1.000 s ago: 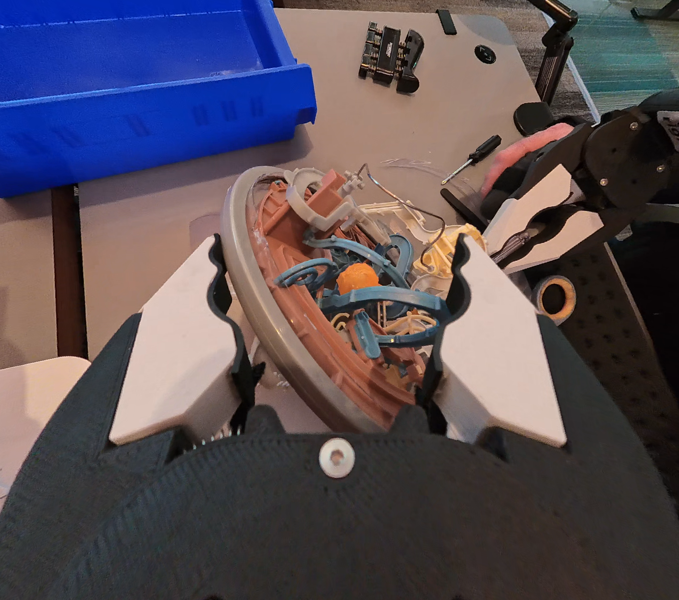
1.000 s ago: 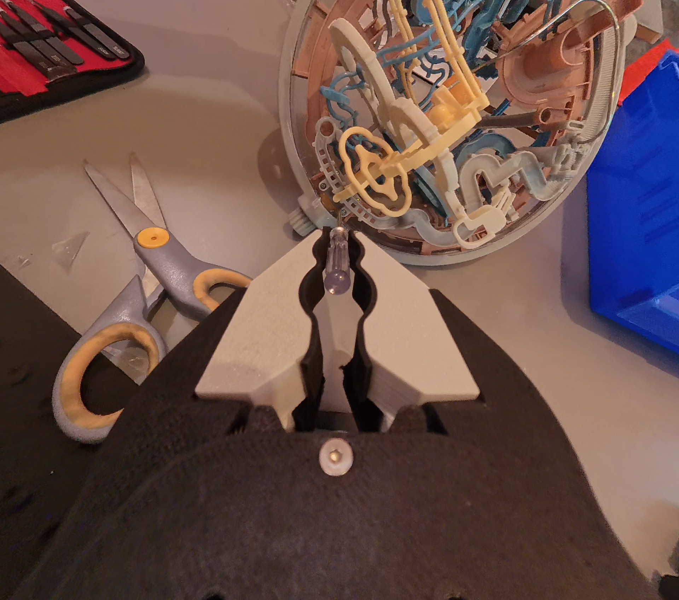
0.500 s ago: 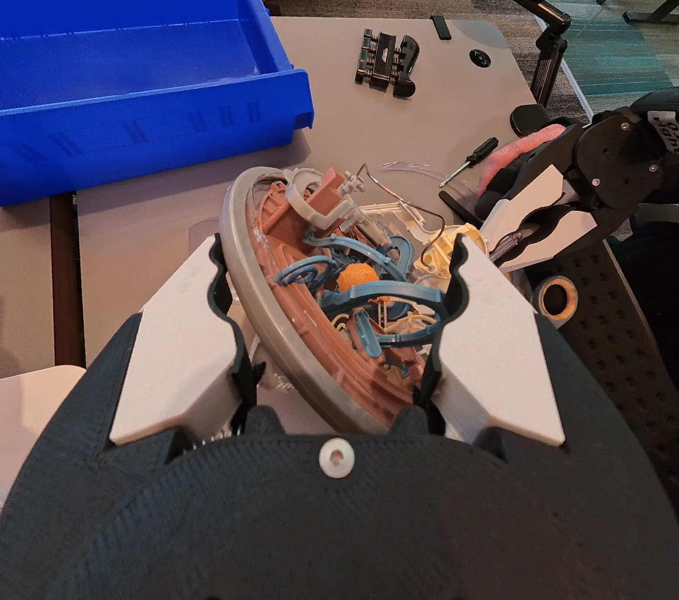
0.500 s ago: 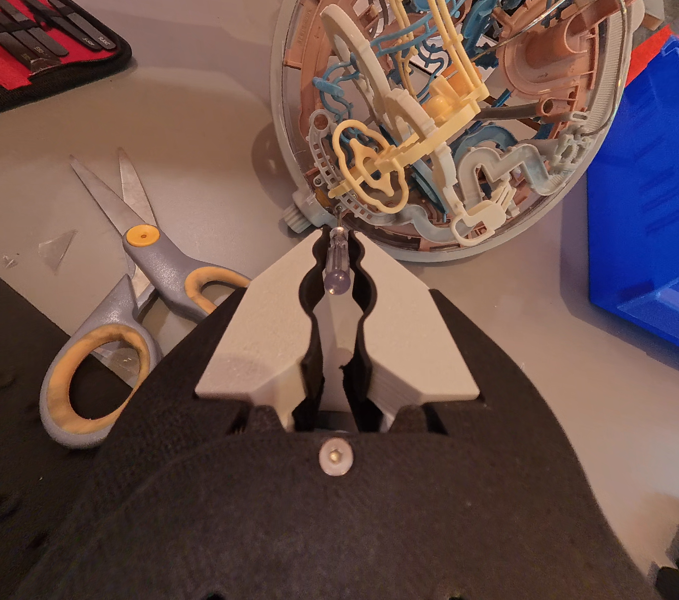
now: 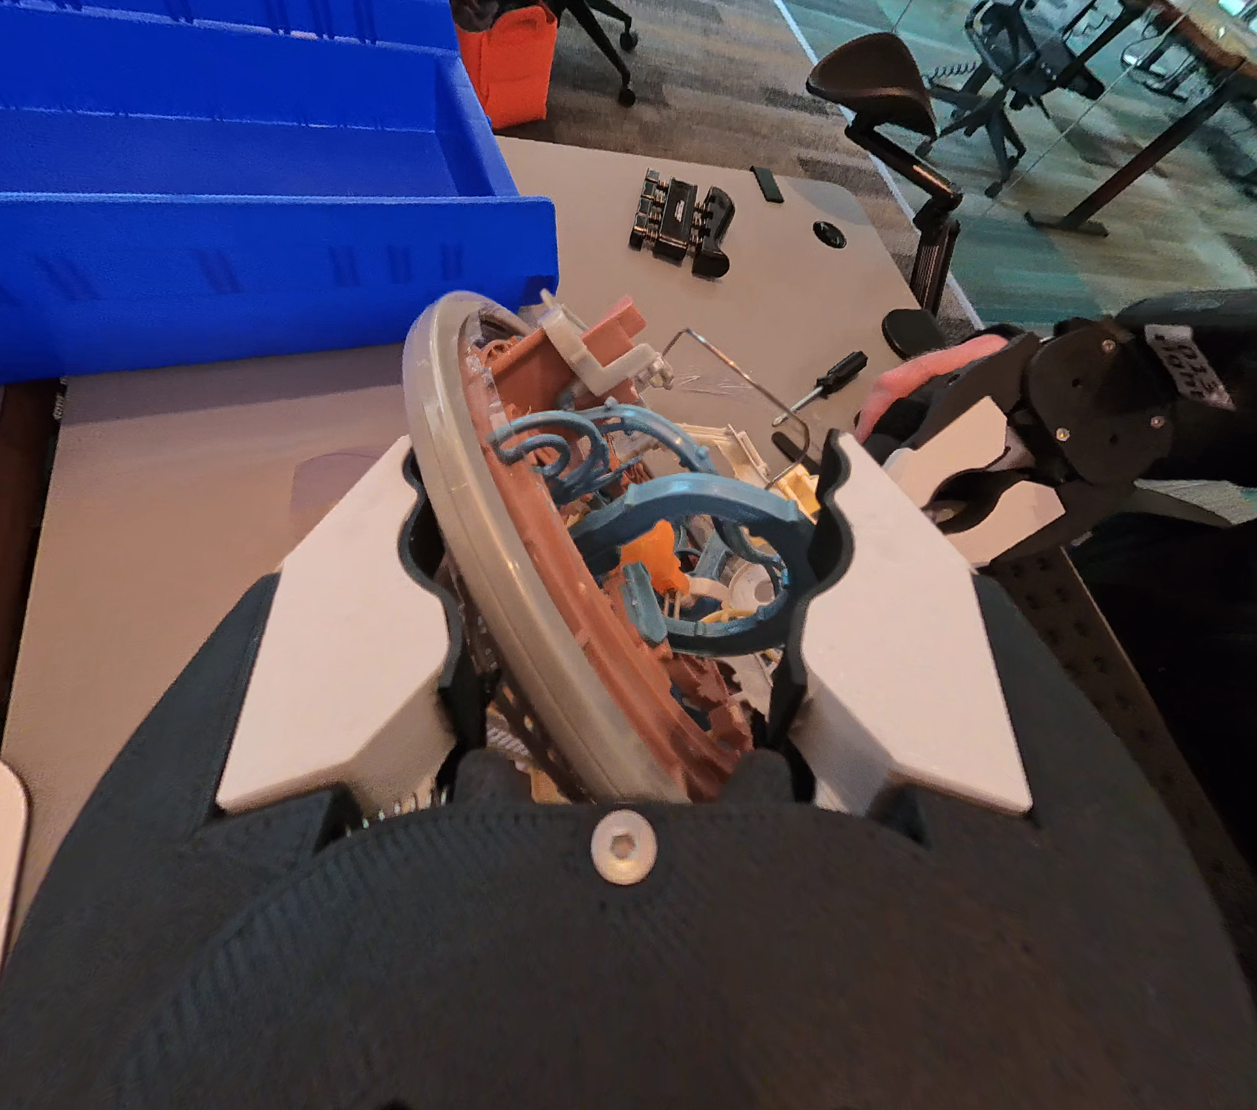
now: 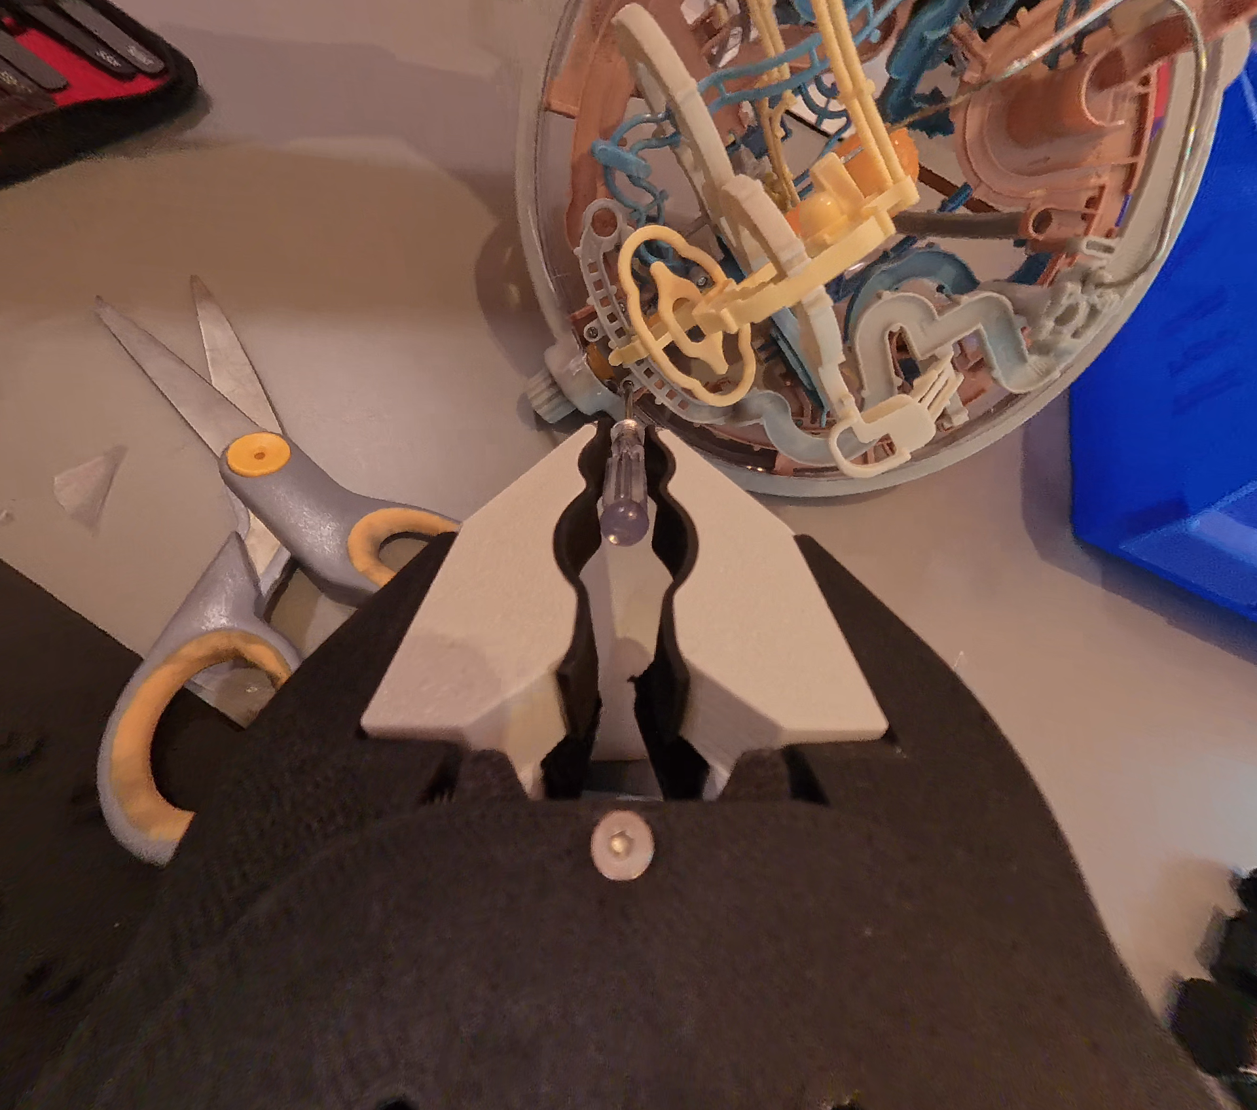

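Note:
My left gripper (image 5: 615, 482) is shut on a round maze toy (image 5: 544, 533) with a grey rim, brown base and blue, cream and orange tracks, and holds it tilted on edge over the grey table (image 5: 170, 499). The toy (image 6: 884, 193) fills the upper right of the right wrist view. My right gripper (image 6: 622, 438) is shut on a small clear-handled screwdriver (image 6: 622, 482). Its metal tip touches the toy's lower left rim beside a grey knob (image 6: 547, 397). The right gripper (image 5: 966, 486) also shows at the right of the left wrist view, close to the toy.
A blue bin (image 5: 238, 159) stands at the back left, and shows beside the toy (image 6: 1170, 431). Grey and yellow scissors (image 6: 224, 506) lie open at the left. A black and red tool case (image 6: 75, 78), a black-handled screwdriver (image 5: 823, 380) and a black clamp-like tool (image 5: 683, 224) lie on the table. Office chairs stand beyond.
The left gripper has tipped the toy more upright and nearer the blue bin. The right gripper has moved closer, with the screwdriver tip staying at the toy's rim.

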